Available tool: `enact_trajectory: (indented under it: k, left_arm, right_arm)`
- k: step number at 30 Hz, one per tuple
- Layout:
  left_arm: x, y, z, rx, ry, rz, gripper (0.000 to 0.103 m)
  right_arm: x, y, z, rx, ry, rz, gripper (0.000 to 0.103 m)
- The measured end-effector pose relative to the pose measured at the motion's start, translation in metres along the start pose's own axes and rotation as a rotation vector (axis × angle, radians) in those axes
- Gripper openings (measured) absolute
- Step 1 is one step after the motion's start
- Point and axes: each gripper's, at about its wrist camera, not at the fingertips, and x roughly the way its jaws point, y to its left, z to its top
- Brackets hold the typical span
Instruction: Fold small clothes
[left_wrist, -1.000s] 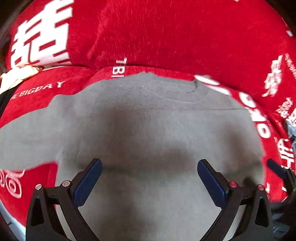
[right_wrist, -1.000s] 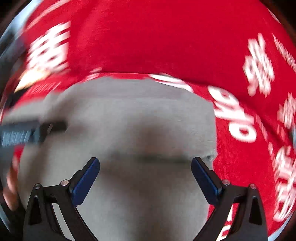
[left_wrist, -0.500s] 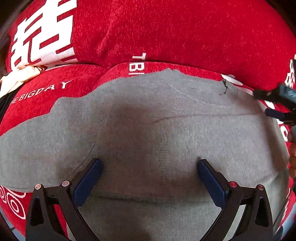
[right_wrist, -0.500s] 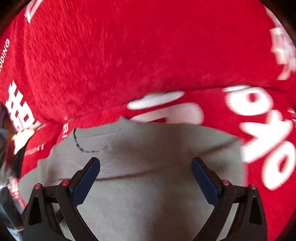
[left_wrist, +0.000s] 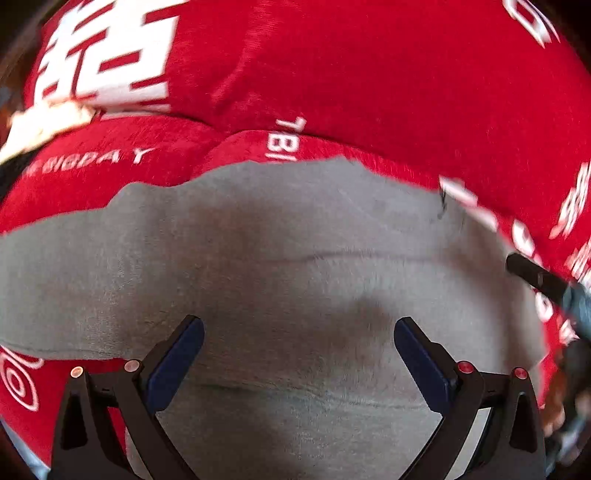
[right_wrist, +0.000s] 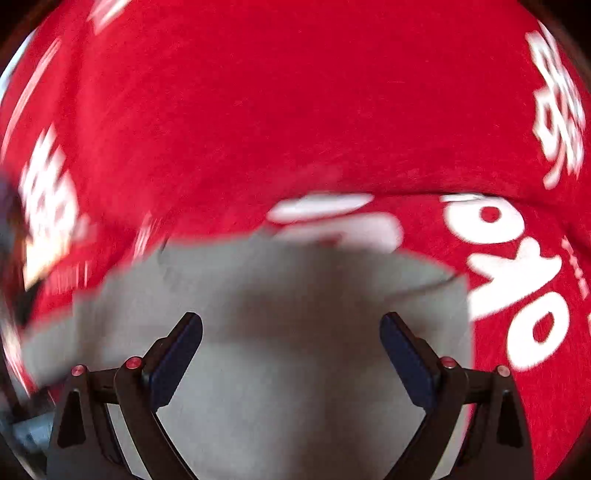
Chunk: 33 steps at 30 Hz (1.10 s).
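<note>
We are holding the left gripper (left_wrist: 298, 350) over a grey garment (left_wrist: 288, 266) that is lying spread flat on a red cover (left_wrist: 369, 74) printed with white characters and lettering, and its two blue-padded fingers (left_wrist: 177, 363) are standing wide apart with nothing between them but the cloth below. A shallow crease is running across the grey fabric ahead of the fingertips. At the right edge of the left wrist view a dark bar — part of the right gripper — is showing, blurred. From the right wrist view, we are holding the right gripper (right_wrist: 291, 347) over the garment's (right_wrist: 280, 295) far right part — fingers likewise spread, gripping nothing. The cover (right_wrist: 295, 110) is filling the rest, much of it smeared.
</note>
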Motion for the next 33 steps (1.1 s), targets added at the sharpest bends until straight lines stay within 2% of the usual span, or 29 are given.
enact_trajectory:
  k: [2,4,5,6,8,12,14,17,20,22,26,28,30,33]
  left_arm:
    - [0.012,0.001,-0.006,0.04,0.032,0.075,0.103]
    - [0.008,0.017,-0.009,-0.004,0.021,0.028,0.103]
    - [0.003,0.028,-0.009,-0.039,0.03,0.034,0.103]
    - [-0.003,0.04,-0.009,-0.076,0.032,0.038,0.103]
    - [-0.023,0.069,-0.01,-0.137,-0.021,0.028,0.103]
    - [-0.051,0.15,-0.016,-0.283,-0.097,0.102,0.103]
    - [-0.06,0.198,-0.023,-0.383,-0.119,0.117,0.103]
    - [-0.07,0.268,-0.031,-0.53,-0.143,0.167,0.103]
    - [-0.071,0.318,-0.039,-0.606,-0.143,0.236,0.103]
    - [-0.067,0.346,-0.051,-0.643,-0.106,0.271,0.103]
    - [-0.083,0.385,-0.075,-0.687,-0.138,0.236,0.103]
    - [-0.089,0.408,-0.086,-0.744,-0.154,0.202,0.103]
    - [-0.089,0.432,-0.096,-0.806,-0.167,0.135,0.103]
    - [-0.089,0.439,-0.09,-0.8,-0.176,0.11,0.103]
  right_arm:
    - [0.003,0.022,-0.017,-0.079,0.011,-0.045,0.098]
    - [0.018,0.038,-0.034,-0.114,0.069,-0.064,0.098]
    - [0.026,0.041,-0.042,-0.117,0.104,-0.067,0.098]
    - [0.024,0.042,-0.047,-0.103,0.047,-0.086,0.102]
    - [0.028,0.041,-0.05,-0.073,0.051,-0.095,0.102]
    - [0.023,0.049,-0.049,-0.032,0.051,-0.135,0.102]
    - [0.015,0.064,-0.045,-0.016,0.017,-0.111,0.102]
    - [0.007,0.113,-0.029,-0.083,-0.018,-0.111,0.102]
    - [0.026,0.183,-0.013,-0.213,-0.007,-0.14,0.102]
    - [0.044,0.22,-0.007,-0.267,0.014,-0.179,0.102]
    - [0.088,0.284,-0.009,-0.373,0.077,-0.272,0.102]
    - [0.094,0.315,-0.019,-0.434,0.05,-0.287,0.102]
    - [0.089,0.342,-0.033,-0.503,0.07,-0.185,0.1]
    - [0.07,0.358,-0.042,-0.554,0.037,-0.088,0.096]
